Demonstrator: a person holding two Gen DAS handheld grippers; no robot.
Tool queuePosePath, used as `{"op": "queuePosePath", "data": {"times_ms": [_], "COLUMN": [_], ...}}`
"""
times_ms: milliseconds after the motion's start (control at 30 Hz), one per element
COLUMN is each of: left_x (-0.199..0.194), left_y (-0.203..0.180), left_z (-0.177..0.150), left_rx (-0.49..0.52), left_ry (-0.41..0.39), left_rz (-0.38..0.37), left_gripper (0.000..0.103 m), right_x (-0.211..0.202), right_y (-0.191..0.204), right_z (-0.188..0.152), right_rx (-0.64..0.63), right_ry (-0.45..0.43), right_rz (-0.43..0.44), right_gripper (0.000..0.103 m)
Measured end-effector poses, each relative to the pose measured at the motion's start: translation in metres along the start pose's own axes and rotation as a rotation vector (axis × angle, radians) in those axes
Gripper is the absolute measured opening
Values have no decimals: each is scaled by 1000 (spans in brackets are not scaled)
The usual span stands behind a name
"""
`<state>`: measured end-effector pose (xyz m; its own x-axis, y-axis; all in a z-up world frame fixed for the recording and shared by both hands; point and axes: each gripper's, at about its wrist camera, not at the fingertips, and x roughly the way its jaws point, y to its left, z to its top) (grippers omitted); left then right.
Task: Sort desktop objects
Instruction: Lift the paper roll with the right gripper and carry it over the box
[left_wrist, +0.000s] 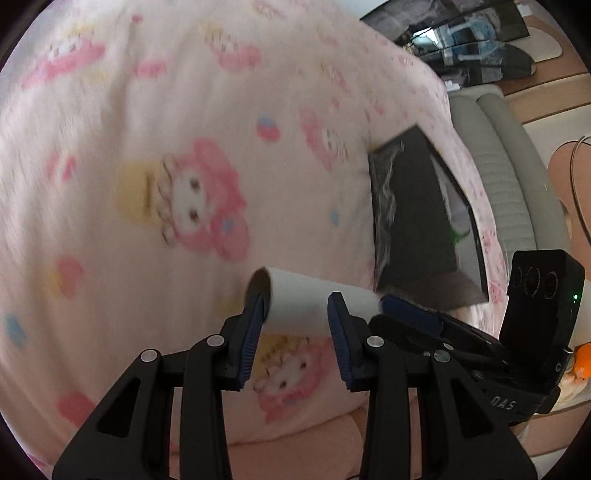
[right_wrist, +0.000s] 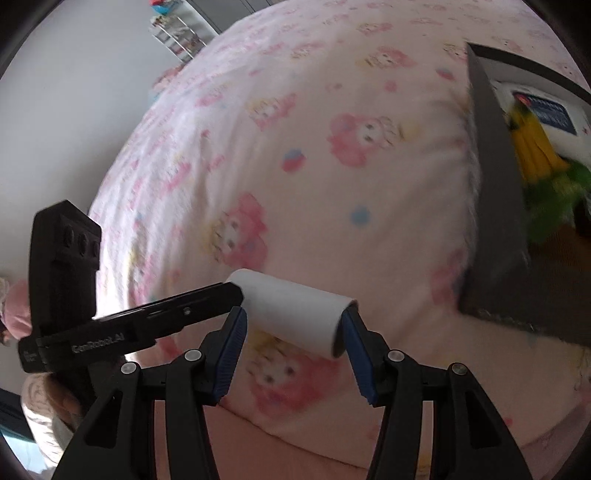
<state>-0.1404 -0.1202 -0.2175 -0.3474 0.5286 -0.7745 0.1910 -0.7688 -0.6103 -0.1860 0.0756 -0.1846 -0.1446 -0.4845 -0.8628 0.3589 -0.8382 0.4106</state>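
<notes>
White paper roll (left_wrist: 314, 306), a short cylinder with a hollow cardboard-brown core showing at one end, held level in the air over a bed, one claw at each end. Left claw (left_wrist: 295, 325): blue ribbed pads, one finger at the open core end and the other against the roll's side, jaws closed on the roll. Right claw (right_wrist: 291, 332): same black frame and blue pads, one pad at the roll's far end and the other beside its body; whether it truly grips cannot be told. Each wrist view also shows the other claw's black housing entering from the side. Below lies a pale pink bedsheet (left_wrist: 147, 184), soft and fleecy, printed with pink cartoon rabbit figures, small flowers and blue dots. A dark open box (right_wrist: 517, 221) rests on the sheet well to the right of the roll, holding a yellow and green plush item (right_wrist: 543, 162). A plain white wall (right_wrist: 74, 110) stands behind the bed
</notes>
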Motion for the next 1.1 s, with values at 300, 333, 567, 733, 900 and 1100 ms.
{"op": "queuePosePath", "data": {"times_ms": [300,333,567,733,900,1100], "left_x": [9,12,12,16,15,16], "left_y": [6,4,-7,-25,-35,-47], "left_z": [11,10,-2,-18,-27,-44], "left_rx": [-91,-82,-41,23,70,118], "left_ry": [-32,-31,-69,-90,-99,-95], "left_rz": [33,50,103,144,134,71], "left_gripper": [35,35,37,40,40,40], "right_x": [14,16,15,12,1,-19], "right_y": [-25,-27,-30,-18,-22,-26], "right_z": [-13,-13,-14,-16,-22,-42], "right_rx": [72,81,79,20,22,47], "right_ry": [-6,-4,-28,-34,-49,-82], "right_rz": [13,19,27,75,47,9], "right_gripper": [50,50,50,45,38,38]}}
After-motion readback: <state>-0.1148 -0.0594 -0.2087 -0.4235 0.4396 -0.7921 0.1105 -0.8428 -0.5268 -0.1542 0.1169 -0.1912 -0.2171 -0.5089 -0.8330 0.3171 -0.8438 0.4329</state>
